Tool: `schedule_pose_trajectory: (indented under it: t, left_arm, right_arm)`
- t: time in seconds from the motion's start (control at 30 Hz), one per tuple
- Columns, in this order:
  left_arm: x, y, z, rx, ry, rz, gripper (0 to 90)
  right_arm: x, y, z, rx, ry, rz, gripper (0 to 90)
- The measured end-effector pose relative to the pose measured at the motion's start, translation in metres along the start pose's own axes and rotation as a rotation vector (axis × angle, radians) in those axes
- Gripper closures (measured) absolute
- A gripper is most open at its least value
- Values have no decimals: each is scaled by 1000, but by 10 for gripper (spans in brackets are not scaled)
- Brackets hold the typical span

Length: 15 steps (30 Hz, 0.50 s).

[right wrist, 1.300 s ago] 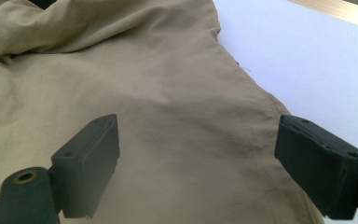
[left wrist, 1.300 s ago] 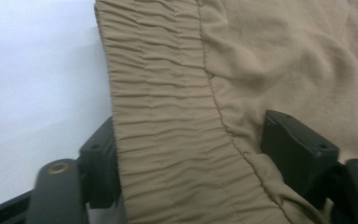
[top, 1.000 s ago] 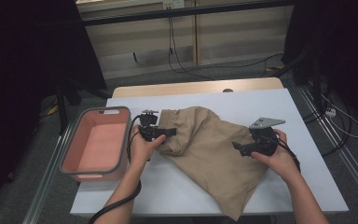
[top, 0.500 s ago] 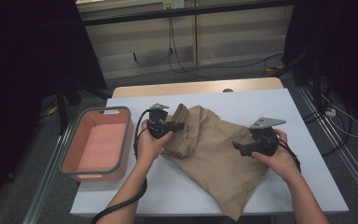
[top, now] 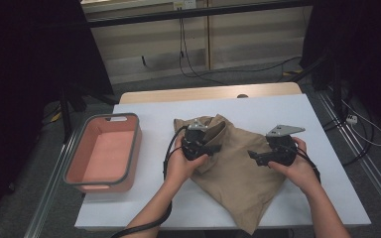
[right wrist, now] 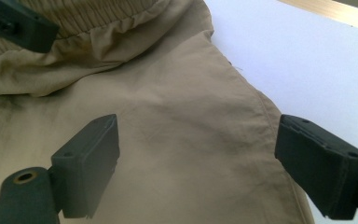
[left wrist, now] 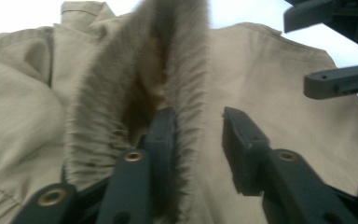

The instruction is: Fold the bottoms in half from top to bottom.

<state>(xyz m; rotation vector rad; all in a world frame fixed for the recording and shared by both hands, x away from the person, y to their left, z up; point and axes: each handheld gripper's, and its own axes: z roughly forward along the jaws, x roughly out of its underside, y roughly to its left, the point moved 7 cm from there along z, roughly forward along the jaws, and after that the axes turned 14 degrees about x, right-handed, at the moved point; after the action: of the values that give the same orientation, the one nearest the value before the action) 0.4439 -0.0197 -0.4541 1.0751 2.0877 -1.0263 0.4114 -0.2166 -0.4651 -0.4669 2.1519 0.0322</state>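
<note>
While the tan garment [top: 233, 168] lies crumpled mid-surface, reaching its near edge, the left tongs [top: 213, 148] have just been opening, a raised fold between the parted jaws, one jaw against it; the right tongs [top: 254, 156] gape wide over flat cloth, gripping nothing

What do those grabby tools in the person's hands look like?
Each is a black gripper. The left gripper and right gripper have two blocky black jaws with brass-coloured rivets. A grey three-cornered plate sits on top of the right one. A black cable trails from the left. The forearms are bare, no sleeves.
</note>
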Motion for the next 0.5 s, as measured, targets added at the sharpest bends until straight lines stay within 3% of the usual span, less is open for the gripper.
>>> schedule_pose_trajectory:
  t: [0.2,0.5]
  left_arm:
    - [-2,-1,-12,-1,6,-8,493]
    - [-9,5,-35,-18,-15,-39,419]
  right_arm:
    - [-1,1,0,2,-4,-4,140]
    - [-1,2,1,5,0,-11,140]
